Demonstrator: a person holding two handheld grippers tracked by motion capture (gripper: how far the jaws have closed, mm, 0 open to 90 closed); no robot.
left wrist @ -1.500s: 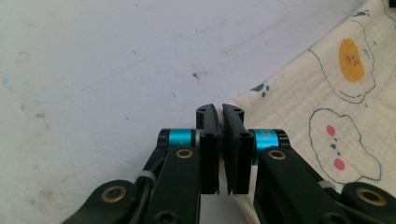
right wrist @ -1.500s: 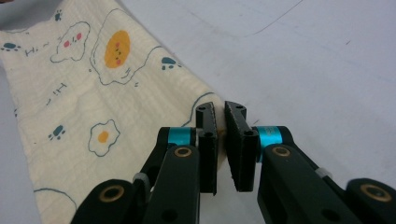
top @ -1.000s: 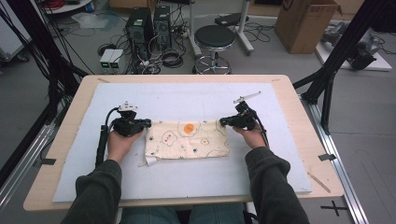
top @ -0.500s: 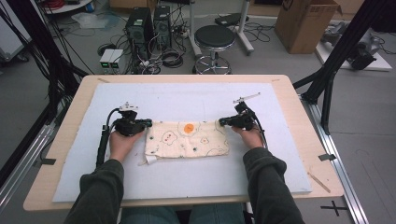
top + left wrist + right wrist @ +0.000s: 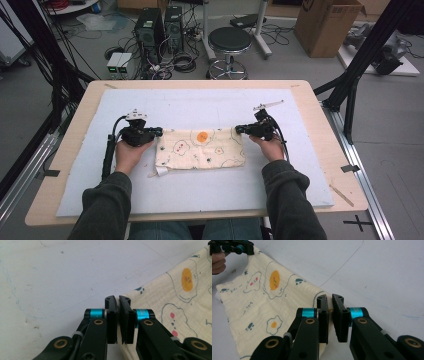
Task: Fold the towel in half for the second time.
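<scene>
A cream cloth (image 5: 200,147) printed with fried eggs and small cartoon shapes lies flat on the white mat, its long side running left to right. My left gripper (image 5: 159,131) is at the cloth's far left corner. In the left gripper view the jaws (image 5: 117,298) are shut with the cloth's (image 5: 175,295) corner pinched between them. My right gripper (image 5: 239,129) is at the far right corner. In the right gripper view its jaws (image 5: 330,298) are shut on that corner of the cloth (image 5: 262,295). A small flap (image 5: 152,172) sticks out at the cloth's near left corner.
The white mat (image 5: 200,105) covers most of the wooden table (image 5: 320,115). A thin wooden stick (image 5: 341,195) lies near the table's right edge. Beyond the far edge stand a stool (image 5: 229,42), computer cases and a cardboard box. Black frame legs (image 5: 350,95) rise beside the table.
</scene>
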